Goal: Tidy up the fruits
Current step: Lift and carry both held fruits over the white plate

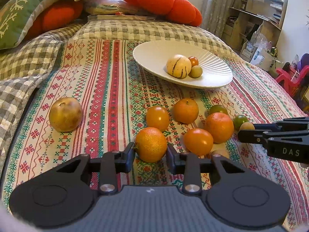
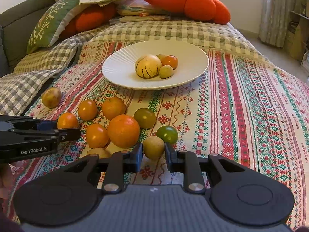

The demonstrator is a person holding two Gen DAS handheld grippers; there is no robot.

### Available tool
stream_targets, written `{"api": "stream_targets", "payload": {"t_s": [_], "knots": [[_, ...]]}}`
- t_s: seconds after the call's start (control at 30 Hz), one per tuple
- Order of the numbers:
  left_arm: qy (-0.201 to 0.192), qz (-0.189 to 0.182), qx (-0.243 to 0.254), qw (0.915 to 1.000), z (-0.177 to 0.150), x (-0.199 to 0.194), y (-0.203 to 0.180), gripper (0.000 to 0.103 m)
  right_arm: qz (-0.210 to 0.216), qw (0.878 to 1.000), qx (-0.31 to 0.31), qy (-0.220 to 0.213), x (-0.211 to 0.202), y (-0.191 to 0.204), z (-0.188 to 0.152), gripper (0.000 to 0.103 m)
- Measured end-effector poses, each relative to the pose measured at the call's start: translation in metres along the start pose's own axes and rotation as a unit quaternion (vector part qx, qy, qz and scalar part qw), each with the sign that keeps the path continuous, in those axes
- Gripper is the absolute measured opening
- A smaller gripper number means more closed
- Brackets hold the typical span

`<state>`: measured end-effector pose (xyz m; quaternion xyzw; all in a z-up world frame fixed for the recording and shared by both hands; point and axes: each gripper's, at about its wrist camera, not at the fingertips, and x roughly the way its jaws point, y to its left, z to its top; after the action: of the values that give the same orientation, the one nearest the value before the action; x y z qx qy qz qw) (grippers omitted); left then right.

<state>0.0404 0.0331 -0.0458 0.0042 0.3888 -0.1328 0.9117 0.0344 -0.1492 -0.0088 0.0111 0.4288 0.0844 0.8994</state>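
An orange [image 1: 151,144] is bracketed by the left gripper [image 1: 150,153], its fingers touching each side, on the patterned cloth [image 1: 108,89]. A small tan fruit [image 2: 154,147] is flanked likewise by the right gripper [image 2: 153,155]. A striped melon [image 2: 148,65] and smaller fruits are held in the white plate [image 2: 119,65] beyond.

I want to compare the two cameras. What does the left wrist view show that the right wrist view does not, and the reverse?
Only the left wrist view shows the wooden shelves and the left tongs around an orange. Only the right wrist view shows the right tongs around a small tan fruit and a fourth fruit behind the striped melon. Both show the white plate, loose oranges and pumpkin cushion.
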Motion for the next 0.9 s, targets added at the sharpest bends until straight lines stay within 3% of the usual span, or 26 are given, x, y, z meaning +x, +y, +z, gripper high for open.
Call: {"api": "stream_targets", "payload": {"t_s": [0.47,0.9], "knots": [[-0.001,-0.013,-0.006,0.9999,0.005,-0.011,0.000,0.026,0.002,1.000,0.004,-0.005,-0.010,-0.001,0.004,0.022],[-0.033,-0.025,0.013,0.9991,0.018,-0.027,-0.010,0.026,0.006,0.999,0.019,-0.035,-0.026,-0.005,0.019,0.022]]}}
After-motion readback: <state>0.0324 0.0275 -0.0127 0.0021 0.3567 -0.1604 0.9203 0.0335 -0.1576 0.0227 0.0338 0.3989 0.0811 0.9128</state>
